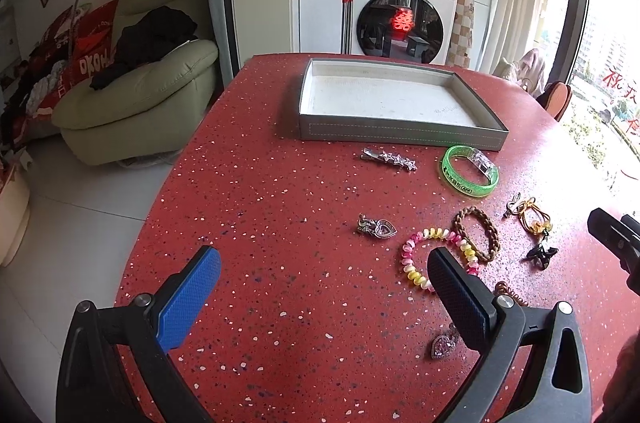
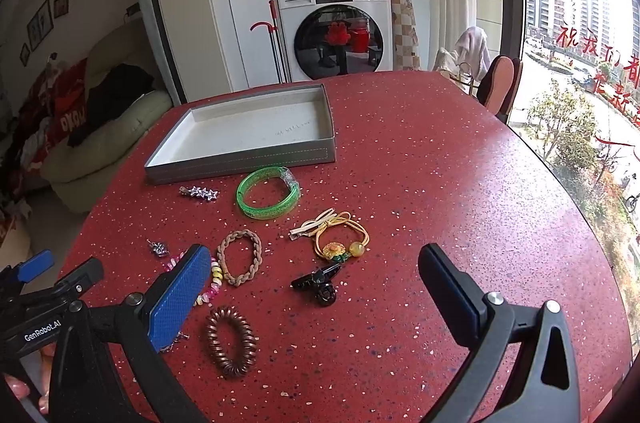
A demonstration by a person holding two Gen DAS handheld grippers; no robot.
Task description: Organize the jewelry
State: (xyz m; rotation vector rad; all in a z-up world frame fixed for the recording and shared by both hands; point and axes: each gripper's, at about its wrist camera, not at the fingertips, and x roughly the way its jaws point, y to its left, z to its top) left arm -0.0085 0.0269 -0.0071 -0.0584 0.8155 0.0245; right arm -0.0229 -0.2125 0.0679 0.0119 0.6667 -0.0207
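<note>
Right gripper [image 2: 316, 287] hangs wide apart above black claw clip [image 2: 316, 283] on red table [image 2: 440, 183].

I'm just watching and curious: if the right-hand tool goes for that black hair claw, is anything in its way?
Nothing visible is. The black hair claw lies alone on bare red table, between the right gripper's open fingers. The yellow hair tie lies beyond it, apart.

On the table [image 2: 440, 183] the tray [image 2: 240, 159] sits at the far side, nothing in it. Just before its near wall lie the star clip [image 2: 199, 193] at left and the bangle [image 2: 267, 192] at right. Nearer, in a loose row from left: heart pendant [image 1: 376, 226], spiral tie [image 1: 416, 259], braided band [image 2: 239, 257], corded tie [image 2: 340, 237]. Before these lie the claw clip [image 2: 318, 283] and, left of it, the coil tie [image 2: 231, 341]
</note>
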